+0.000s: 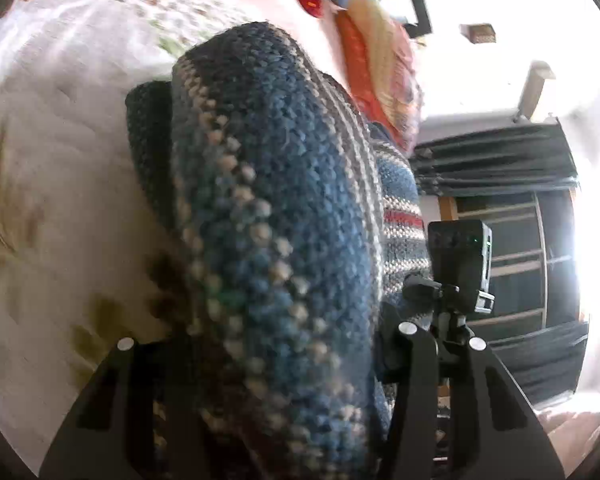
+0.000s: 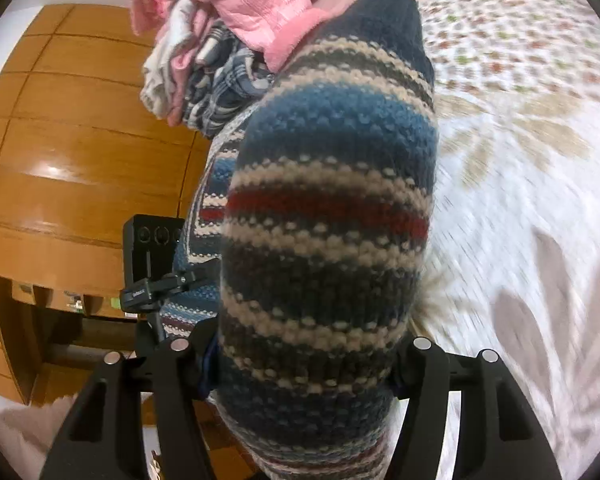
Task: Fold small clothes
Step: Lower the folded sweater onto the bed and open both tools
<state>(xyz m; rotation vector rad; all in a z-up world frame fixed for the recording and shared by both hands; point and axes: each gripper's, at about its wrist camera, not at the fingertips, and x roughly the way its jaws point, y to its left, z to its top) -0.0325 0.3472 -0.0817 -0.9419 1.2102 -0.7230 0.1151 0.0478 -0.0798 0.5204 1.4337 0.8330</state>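
Observation:
A striped knit garment [image 1: 284,208] in blue, grey, cream and red hangs in the air over the bed, stretched between both grippers. In the left wrist view it fills the gap between the jaws of my left gripper [image 1: 260,360], which is shut on it; the fingertips are hidden under the knit. In the right wrist view the same garment [image 2: 328,208] bulges between the jaws of my right gripper [image 2: 304,360], also shut on it. Each view shows the other gripper's camera block behind the garment: the right one [image 1: 460,264] and the left one [image 2: 152,264].
A white bedsheet with floral print [image 1: 60,168] [image 2: 520,168] lies under the garment. Piles of other clothes sit beyond it: red and orange ones [image 1: 380,60], and pink and checked ones [image 2: 228,40]. A wooden wardrobe [image 2: 80,140] and dark curtains [image 1: 500,168] stand behind.

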